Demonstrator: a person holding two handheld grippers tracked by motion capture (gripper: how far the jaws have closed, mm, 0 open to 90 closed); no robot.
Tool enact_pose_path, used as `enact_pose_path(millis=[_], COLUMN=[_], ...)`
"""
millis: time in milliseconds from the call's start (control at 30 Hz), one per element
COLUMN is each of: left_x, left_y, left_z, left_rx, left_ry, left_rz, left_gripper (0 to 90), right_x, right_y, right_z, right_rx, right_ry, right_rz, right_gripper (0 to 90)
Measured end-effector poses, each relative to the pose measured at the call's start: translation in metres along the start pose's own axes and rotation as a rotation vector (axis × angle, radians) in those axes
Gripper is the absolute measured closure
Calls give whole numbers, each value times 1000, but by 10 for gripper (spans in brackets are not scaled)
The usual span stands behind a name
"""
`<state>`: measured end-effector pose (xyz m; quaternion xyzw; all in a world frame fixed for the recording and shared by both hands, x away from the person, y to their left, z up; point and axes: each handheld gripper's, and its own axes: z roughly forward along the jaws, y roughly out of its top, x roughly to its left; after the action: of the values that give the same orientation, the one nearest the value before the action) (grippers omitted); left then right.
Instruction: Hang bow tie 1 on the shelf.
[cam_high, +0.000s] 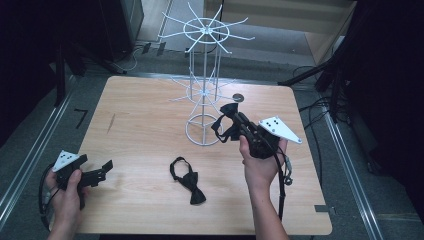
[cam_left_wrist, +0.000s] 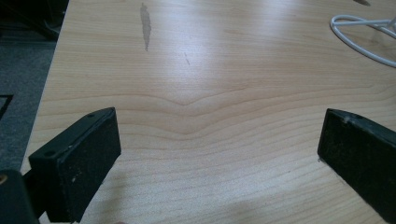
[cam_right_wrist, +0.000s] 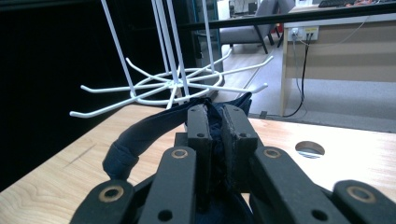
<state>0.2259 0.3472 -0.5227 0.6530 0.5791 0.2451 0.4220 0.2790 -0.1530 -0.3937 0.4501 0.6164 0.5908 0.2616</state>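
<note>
Two hand-held grippers are at work. At the near left, the left hand-held gripper (cam_high: 95, 173) rests low over the tabletop (cam_high: 145, 130), jaws spread and empty, seemingly waiting. A second bow tie (cam_high: 187, 180) lies near centre. To the right, the right hand-held gripper (cam_high: 235, 122) is raised, pinching a dark bow tie (cam_high: 225, 125) beside the white wire rack (cam_high: 205, 90), likely to hang it.

**Bow tie held beside the wire rack**

At centre right, the right gripper (cam_high: 231, 121) clamps a dark bow tie (cam_high: 226, 124) just beside the white wire rack (cam_high: 205, 90). A second bow tie (cam_high: 188, 180) lies lower centre. The left gripper (cam_high: 102, 169) rests lower left.
</note>
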Motion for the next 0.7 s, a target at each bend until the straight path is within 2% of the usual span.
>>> enact_pose_path(millis=[300,700], left_x=[0,0], left_y=[0,0], left_z=[0,0], left_rx=[1,0], left_ry=[-1,-1], left_rz=[0,-2], left_gripper=[0,0], right_x=[4,4], right_y=[5,5], right_z=[-11,4], right_rx=[-37,-25], right_ry=[7,1], right_rz=[-9,13], right_gripper=[835,835])
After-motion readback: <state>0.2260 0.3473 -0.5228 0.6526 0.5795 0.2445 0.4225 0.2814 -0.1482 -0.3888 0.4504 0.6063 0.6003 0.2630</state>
